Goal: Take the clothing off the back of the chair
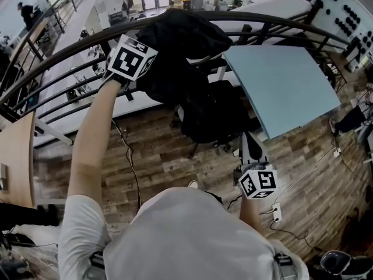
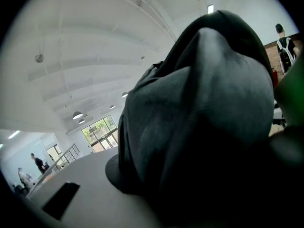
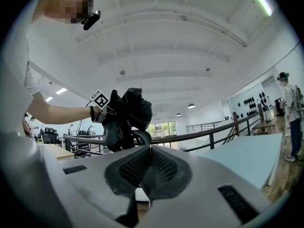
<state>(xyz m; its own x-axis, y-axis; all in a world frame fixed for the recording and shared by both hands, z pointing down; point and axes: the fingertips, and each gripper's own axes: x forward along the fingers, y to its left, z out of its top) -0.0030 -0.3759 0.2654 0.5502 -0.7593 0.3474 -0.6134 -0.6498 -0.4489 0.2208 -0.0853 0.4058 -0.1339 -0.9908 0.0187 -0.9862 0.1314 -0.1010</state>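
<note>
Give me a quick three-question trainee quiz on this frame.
1. True or false: the right gripper holds the dark garment.
2. The black chair stands on: A carpet, B wood-pattern floor, C tiles.
3. Fill in: the garment is clamped in the ___ gripper.
Key: 1 false, its jaws are shut and empty; 2 B; 3 left gripper.
</note>
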